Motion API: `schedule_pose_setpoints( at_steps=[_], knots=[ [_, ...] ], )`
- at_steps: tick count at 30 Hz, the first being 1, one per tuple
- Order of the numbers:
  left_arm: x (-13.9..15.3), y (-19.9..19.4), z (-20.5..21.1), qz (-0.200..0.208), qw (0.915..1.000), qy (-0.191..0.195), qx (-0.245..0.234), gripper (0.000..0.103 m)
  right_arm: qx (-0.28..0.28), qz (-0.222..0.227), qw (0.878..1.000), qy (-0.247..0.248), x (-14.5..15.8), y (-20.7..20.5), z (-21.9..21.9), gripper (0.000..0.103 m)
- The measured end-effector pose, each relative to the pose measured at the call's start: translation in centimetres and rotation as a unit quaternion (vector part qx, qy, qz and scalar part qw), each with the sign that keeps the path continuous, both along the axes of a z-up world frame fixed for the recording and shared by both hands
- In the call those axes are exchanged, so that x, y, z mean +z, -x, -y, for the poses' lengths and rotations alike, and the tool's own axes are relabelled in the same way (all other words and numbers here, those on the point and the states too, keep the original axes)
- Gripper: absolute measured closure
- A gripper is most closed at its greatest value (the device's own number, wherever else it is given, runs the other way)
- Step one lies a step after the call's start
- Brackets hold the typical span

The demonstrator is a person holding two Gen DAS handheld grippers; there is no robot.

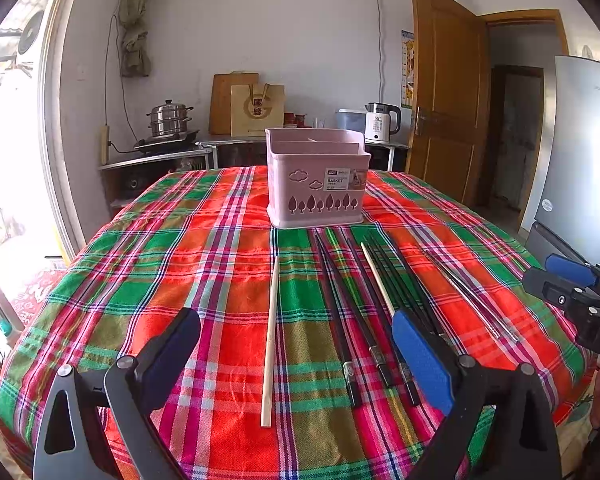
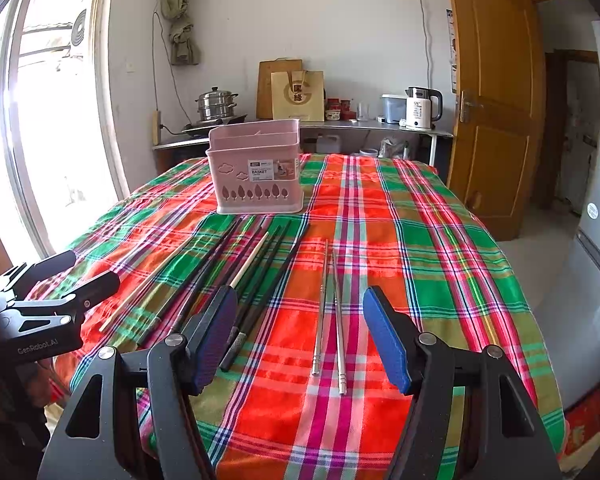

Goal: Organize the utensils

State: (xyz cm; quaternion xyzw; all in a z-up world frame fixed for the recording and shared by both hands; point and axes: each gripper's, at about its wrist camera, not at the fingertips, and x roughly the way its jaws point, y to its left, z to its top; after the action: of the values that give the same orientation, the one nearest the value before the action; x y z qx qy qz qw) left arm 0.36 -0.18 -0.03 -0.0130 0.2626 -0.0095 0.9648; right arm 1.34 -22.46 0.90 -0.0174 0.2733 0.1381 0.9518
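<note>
A pink plastic utensil basket (image 1: 316,184) stands upright at the table's middle; it also shows in the right wrist view (image 2: 258,172). Chopsticks lie loose in front of it. One pale wooden chopstick (image 1: 270,344) lies alone; another (image 1: 378,280) lies among several black chopsticks (image 1: 356,320). Two metal chopsticks (image 2: 332,312) lie side by side. My left gripper (image 1: 296,344) is open and empty, above the lone wooden chopstick. My right gripper (image 2: 300,332) is open and empty, with the metal pair between its fingers' line of sight.
The table carries a red-green plaid cloth (image 1: 180,264). Behind it is a counter with a steamer pot (image 1: 170,118), a paper bag (image 1: 258,110) and a kettle (image 1: 380,122). A wooden door (image 1: 446,96) stands open at right, a window at left, a grey fridge (image 1: 584,152) at right.
</note>
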Motion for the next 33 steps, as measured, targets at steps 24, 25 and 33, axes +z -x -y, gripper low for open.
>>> schedule_pose_setpoints(
  at_steps=[24, 25, 33],
  knots=[
    [-0.06, -0.01, -0.04, -0.005, 1.0000, 0.003, 0.000, 0.005, 0.000, -0.001, 1.000, 0.000, -0.01, -0.04, 0.05, 0.037],
    [-0.07, -0.02, -0.02, -0.005, 1.0000, 0.003, 0.001, 0.005, 0.000, -0.001, 1.000, 0.000, 0.00, -0.04, 0.02, 0.037],
    [-0.30, -0.86, -0.12, -0.011, 0.9999, -0.007, 0.003, 0.005, 0.001, -0.006, 1.000, 0.000, -0.23, -0.37, -0.08, 0.037]
  ],
)
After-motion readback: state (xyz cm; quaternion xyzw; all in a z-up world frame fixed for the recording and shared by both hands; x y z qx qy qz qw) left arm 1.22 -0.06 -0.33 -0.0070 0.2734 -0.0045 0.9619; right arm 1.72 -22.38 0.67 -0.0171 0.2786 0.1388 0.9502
